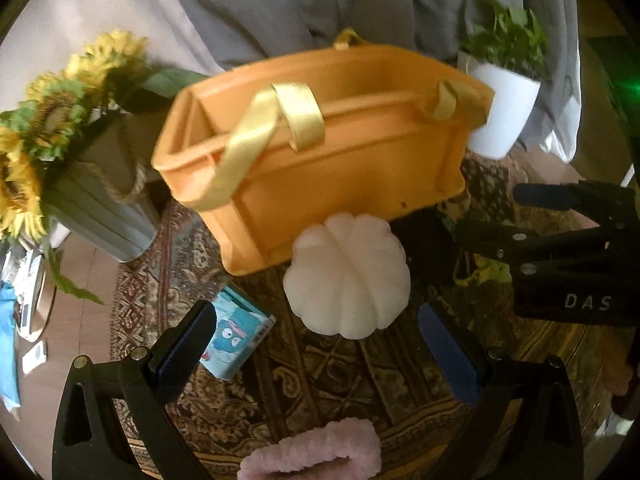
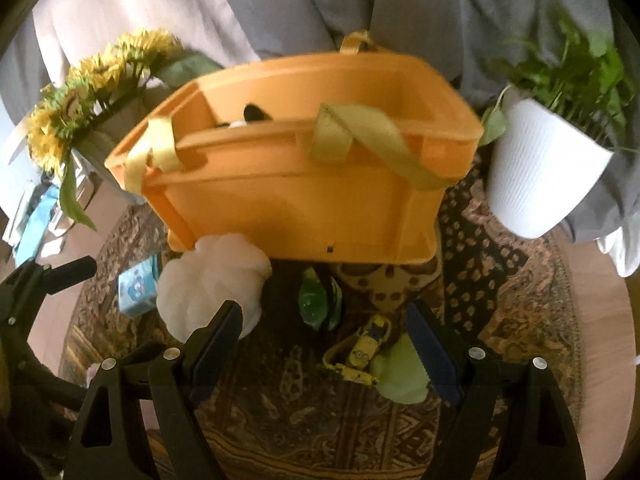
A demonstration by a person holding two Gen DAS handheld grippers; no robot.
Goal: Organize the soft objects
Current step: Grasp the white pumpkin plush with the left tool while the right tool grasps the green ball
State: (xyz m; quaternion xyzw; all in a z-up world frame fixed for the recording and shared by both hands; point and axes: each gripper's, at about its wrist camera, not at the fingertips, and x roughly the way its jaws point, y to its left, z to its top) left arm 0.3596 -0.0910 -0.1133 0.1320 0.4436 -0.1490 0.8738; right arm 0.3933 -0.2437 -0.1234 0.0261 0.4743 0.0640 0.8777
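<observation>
I aim left tool (image 1: 316,344), jaws apart, at cushion (image 1: 347,277) (soft, light); pinch its middle. Right tool (image 2: 324,336) apart, empty.

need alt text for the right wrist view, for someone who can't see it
The open right tool hovers over a patterned rug, facing an orange basket with yellow handles. In front of the basket lie a white pumpkin-shaped cushion, a green toy and a yellow minion toy; sunflowers and a potted plant flank it.

Black tongs (image 1: 316,354), blue pads (image 1: 448,354), silver screws.
</observation>
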